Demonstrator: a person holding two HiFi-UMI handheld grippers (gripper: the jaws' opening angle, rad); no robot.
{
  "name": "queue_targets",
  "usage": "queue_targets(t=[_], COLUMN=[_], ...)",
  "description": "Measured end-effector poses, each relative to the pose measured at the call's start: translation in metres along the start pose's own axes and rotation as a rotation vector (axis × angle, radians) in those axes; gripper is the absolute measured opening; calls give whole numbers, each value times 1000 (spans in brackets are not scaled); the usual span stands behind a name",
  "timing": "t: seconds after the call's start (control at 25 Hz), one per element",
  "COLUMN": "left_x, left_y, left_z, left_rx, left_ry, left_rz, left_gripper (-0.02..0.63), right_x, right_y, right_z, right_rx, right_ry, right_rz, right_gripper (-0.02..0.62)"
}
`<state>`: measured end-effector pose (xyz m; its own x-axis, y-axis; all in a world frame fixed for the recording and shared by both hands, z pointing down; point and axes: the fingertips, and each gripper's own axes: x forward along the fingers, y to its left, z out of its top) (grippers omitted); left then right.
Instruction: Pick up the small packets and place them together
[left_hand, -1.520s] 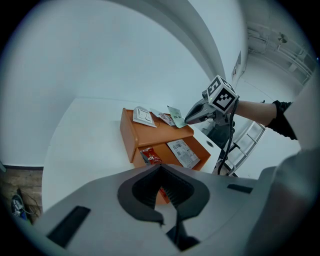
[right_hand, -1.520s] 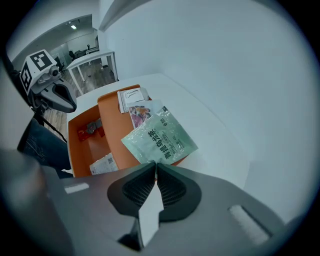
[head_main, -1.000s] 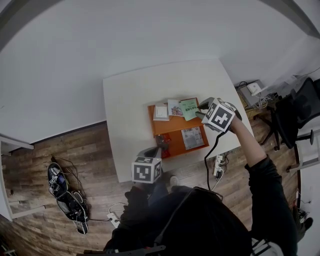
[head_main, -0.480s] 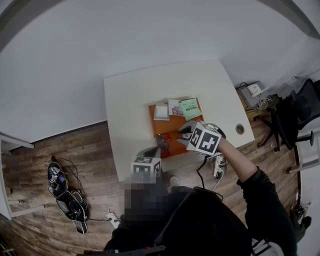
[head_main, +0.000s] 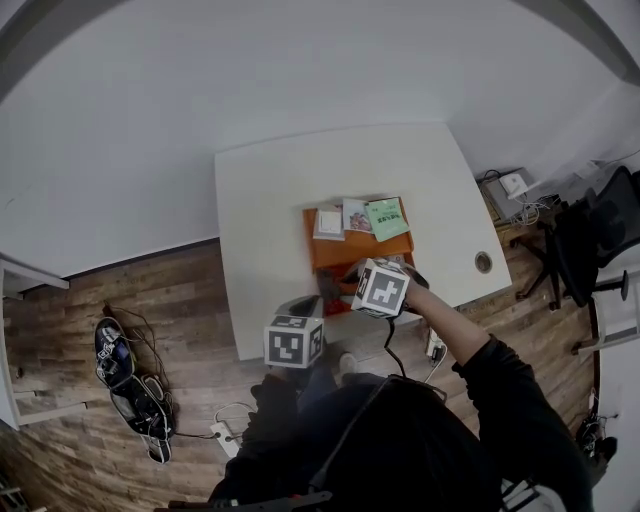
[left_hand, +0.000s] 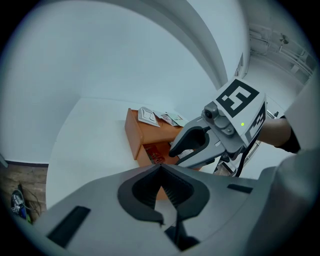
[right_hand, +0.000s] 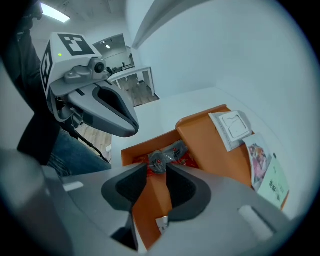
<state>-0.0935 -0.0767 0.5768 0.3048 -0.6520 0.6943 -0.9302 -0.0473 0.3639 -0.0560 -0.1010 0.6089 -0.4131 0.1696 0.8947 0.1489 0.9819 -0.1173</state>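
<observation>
The white tabletop (head_main: 270, 200) carries an orange tray (head_main: 340, 250). On its raised far part a white packet (right_hand: 231, 127), a pictured packet (right_hand: 258, 160) and a green packet (right_hand: 274, 185) lie side by side. The step in hand is the approach to the crumpled red-and-grey packet (right_hand: 162, 156) in the tray's lower part. My right claw (right_hand: 156, 170) has just been opening; its jaws stand apart with that packet just beyond the tips, ungripped. Next I should lower, straddle it and close. My left claw (left_hand: 160, 169) is closed on nothing.
</observation>
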Motion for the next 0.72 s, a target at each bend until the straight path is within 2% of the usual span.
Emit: queue_targets(t=[0.32, 0.72], left_x=[-2, -2], left_y=[7, 10], left_z=[-3, -4], left_rx=[-19, -27], left_ry=[1, 1], left_rz=[9, 11], left_gripper=[-2, -2], right_x=[25, 42], right_y=[5, 6], right_z=[-2, 0], right_rx=[37, 10], right_ry=[33, 89], right_rz=[42, 20], right_gripper=[167, 173])
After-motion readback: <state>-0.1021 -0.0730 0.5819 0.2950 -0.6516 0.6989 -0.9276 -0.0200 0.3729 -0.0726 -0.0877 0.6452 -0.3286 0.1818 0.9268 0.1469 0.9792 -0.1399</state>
